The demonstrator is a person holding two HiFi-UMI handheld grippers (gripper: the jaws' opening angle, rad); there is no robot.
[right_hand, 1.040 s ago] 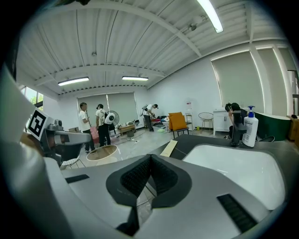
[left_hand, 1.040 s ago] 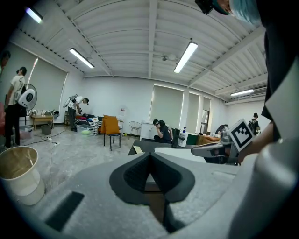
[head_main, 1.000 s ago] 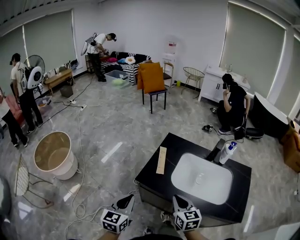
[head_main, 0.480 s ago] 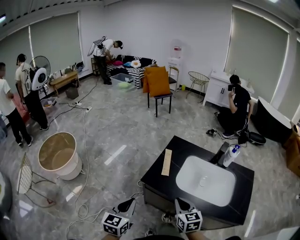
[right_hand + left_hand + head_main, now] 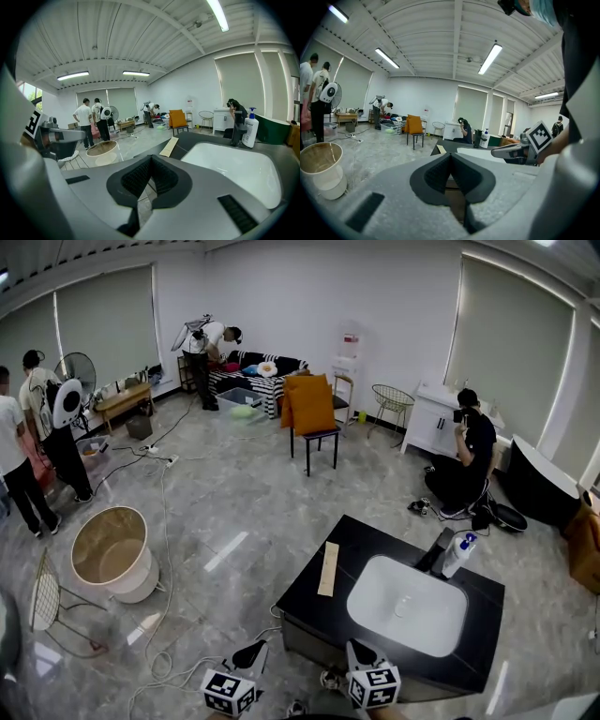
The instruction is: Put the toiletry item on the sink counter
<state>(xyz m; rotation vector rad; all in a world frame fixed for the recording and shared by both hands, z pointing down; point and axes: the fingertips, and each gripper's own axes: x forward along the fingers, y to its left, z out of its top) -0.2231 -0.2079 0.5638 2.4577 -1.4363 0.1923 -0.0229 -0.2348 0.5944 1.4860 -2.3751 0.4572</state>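
A white pump bottle (image 5: 457, 553) with a blue top stands on the black sink counter (image 5: 309, 592), beside the dark faucet (image 5: 433, 550) at the far side of the white basin (image 5: 406, 607). A long pale flat piece (image 5: 327, 568) lies on the counter's left part. My left gripper (image 5: 249, 654) and right gripper (image 5: 359, 653) hang low at the counter's near edge, both shut and empty. In the left gripper view the pads of the left gripper (image 5: 450, 155) meet. The right gripper (image 5: 151, 158) looks over the basin toward the bottle (image 5: 251, 127).
A beige tub (image 5: 111, 554) and a wire frame (image 5: 42, 601) stand on the floor to the left, with cables (image 5: 161, 615) trailing nearby. A chair with an orange cushion (image 5: 309, 409) is farther back. A person crouches (image 5: 464, 465) behind the counter; others stand at the left.
The head view has swung slightly. Both grippers stay shut at the bottom of the view, and people at the left have shifted.
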